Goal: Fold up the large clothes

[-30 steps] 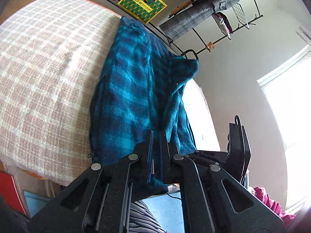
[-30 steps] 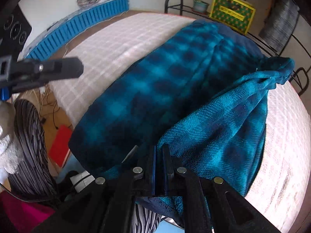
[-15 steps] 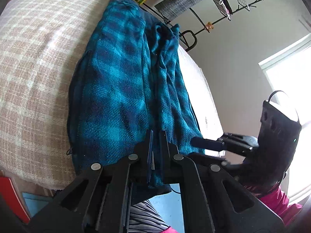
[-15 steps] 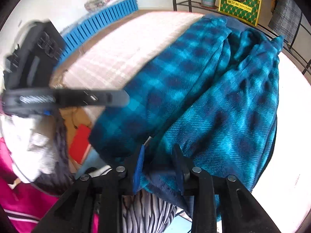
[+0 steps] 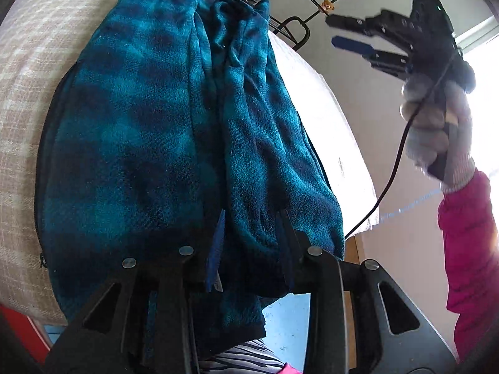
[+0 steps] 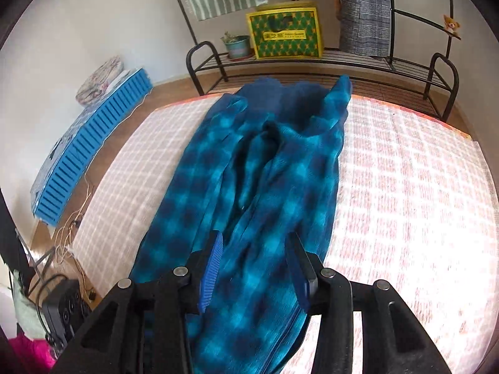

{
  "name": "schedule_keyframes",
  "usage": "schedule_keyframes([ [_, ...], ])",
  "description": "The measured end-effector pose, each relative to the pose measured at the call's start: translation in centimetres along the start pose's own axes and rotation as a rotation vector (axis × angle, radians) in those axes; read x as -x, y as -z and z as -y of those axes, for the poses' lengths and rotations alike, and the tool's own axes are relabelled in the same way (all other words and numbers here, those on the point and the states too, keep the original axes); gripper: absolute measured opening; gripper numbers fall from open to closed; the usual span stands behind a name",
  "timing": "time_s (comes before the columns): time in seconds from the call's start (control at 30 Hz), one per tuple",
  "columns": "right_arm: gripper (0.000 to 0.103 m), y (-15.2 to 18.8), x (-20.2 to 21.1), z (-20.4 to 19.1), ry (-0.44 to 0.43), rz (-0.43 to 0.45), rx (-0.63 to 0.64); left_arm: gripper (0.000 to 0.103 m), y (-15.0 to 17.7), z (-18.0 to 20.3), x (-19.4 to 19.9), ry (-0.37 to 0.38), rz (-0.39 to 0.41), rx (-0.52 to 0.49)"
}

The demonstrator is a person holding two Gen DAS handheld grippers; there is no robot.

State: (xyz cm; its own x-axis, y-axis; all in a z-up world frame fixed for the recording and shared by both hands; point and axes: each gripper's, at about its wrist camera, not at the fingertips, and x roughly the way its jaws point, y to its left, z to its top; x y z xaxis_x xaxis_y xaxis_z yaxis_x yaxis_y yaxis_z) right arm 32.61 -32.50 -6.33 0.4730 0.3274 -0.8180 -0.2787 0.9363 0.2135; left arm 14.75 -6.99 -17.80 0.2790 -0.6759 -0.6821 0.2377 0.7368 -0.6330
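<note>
Both claws, my left gripper (image 5: 249, 237) and right gripper (image 6: 254, 265), gape empty, leaving the teal plaid fleece garment (image 6: 249, 180) folded lengthwise mid-frame on the checked bedspread (image 6: 405, 187).

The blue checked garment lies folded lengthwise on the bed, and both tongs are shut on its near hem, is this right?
Not quite. The garment does lie folded lengthwise on the bed, but both tongs are open: left tongs in the left wrist view, right tongs in the right wrist view.

The near hem of the blue plaid garment (image 6: 249, 205) disappears beneath the right gripper (image 6: 254, 268), out of sight. In the left wrist view, the garment's far end is cut off by the frame's top edge.
</note>
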Motion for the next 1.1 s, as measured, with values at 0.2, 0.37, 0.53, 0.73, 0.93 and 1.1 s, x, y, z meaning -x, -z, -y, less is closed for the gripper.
schedule_keyframes([
  [0.2, 0.058, -5.9, -4.3, 0.1, 0.031, 0.007, -0.021, 0.022, 0.0, 0.3, -1.1, 0.022, -0.008, -0.035],
  [0.37, 0.059, -9.1, -10.0, -0.9, 0.12, -0.033, -0.015, 0.01, -0.2, 0.0, -1.5, 0.049, -0.017, -0.027],
  [0.53, 0.042, -10.2, -15.7, -2.4, 0.343, -0.096, 0.126, 0.008, -0.1, 0.4, -1.5, 0.065, -0.016, -0.042],
  [0.73, 0.003, -10.4, -16.8, -2.6, 0.367, -0.079, 0.172, 0.007, -0.1, 0.9, -1.7, 0.08, -0.015, -0.058],
  [0.93, 0.002, -11.2, -17.4, -4.2, 0.201, 0.033, 0.212, 0.007, -0.1, 1.5, -2.6, 0.052, -0.031, -0.096],
  [1.1, 0.002, -10.1, -22.0, -3.2, 0.212, -0.019, 0.237, 0.007, -0.5, 1.8, -3.1, 0.038, -0.038, -0.102],
])
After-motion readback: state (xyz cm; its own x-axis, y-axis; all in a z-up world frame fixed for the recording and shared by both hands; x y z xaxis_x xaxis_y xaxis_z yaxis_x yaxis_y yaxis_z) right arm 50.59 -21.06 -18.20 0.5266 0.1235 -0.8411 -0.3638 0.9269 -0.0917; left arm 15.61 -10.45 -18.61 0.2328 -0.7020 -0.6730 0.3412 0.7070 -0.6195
